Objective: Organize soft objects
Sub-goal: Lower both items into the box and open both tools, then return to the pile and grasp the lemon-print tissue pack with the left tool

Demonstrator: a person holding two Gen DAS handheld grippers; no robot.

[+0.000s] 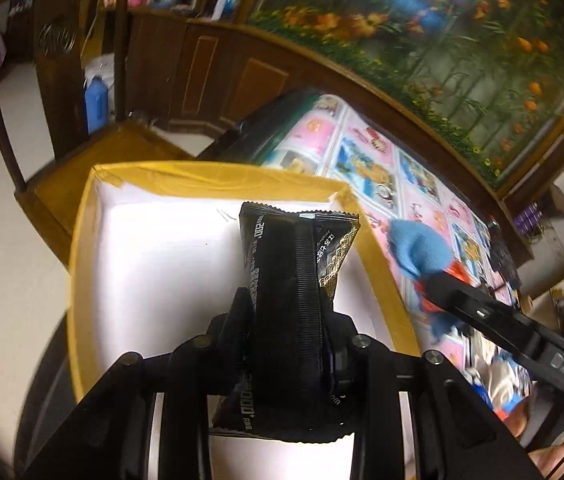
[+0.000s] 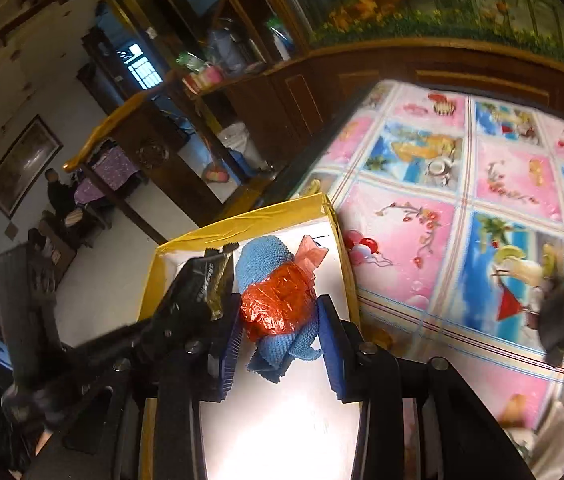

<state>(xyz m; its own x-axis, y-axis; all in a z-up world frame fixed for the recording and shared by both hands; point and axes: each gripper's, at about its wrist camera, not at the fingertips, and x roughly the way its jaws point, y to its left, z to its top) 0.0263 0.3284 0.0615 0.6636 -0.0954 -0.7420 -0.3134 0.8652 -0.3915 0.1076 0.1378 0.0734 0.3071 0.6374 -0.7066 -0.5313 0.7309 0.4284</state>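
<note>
A: Packet (image 1: 282, 300) first: where is it?

B: Clamped in the left gripper (image 1: 283, 264), pinched along its middle and standing up between the fingers. It hangs over the white inside of the box (image 1: 218, 178), the one with the yellow taped rim, not yet touching the floor of it as far as I can tell.

A: And the right side?

B: The right gripper (image 2: 278, 320) has a blue cloth (image 2: 266, 256) with a crumpled red bag (image 2: 278, 304) on top, sitting between its fingers over the same box. The pads stand a little off the bundle on both sides, so I would call that gripper parted, not squeezing. Whether the bundle rests on the box floor or is lightly caught, I cannot tell.

A: So what step is this?

B: By my reading, the dropping-off step. Both soft things are at the box, which sits at the edge of the surface (image 2: 501, 184) with the cartoon-print cover.

A: Next move?

B: Likely the left lowers the packet to the free white patch beside the cloth and parts its fingers. The two grippers are close together, nearly touching in the right view, so one should back out straight before the other moves. The packet is slick and thin; it may tip against the wall once let go.
</note>
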